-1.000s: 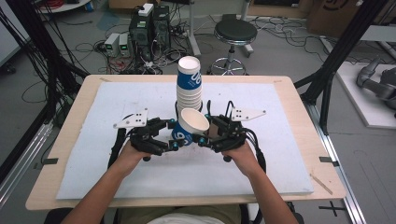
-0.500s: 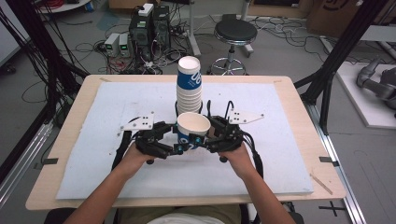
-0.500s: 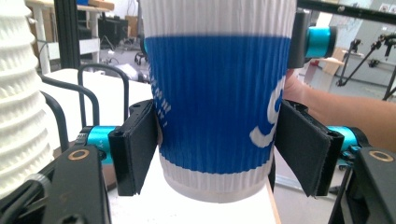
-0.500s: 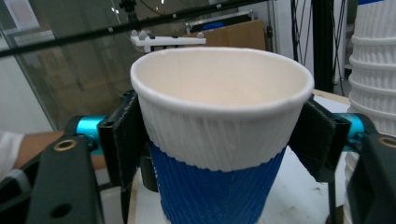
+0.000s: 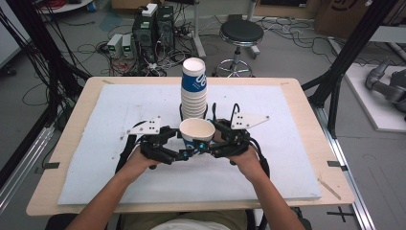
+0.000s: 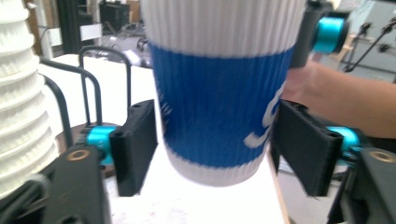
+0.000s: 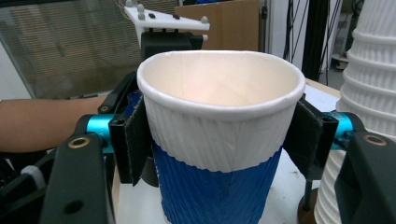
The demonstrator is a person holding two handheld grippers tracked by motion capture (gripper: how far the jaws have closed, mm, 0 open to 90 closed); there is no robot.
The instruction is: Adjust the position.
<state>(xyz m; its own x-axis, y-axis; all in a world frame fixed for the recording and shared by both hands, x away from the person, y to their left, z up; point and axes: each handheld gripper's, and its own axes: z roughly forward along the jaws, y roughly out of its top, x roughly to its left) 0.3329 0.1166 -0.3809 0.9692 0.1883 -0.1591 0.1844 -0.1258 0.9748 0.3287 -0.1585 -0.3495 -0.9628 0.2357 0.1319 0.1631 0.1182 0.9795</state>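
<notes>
**Cup held upright before the stack**

The right gripper (image 7: pixel 219 135) clamps the single paper cup (image 5: pixel 197 134) just in front of the cup stack (image 5: pixel 193 88). The left gripper (image 6: pixel 212 149), jaws just opening, brackets its base with a visible gap.

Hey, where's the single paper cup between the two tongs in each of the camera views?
High view: single paper cup at centre, just in front of the cup stack.
Left gripper view: it spans the upper middle, stack at the left edge.
Right gripper view: at centre, stack at the right edge.
Shared landmark: the cup stack.
</notes>
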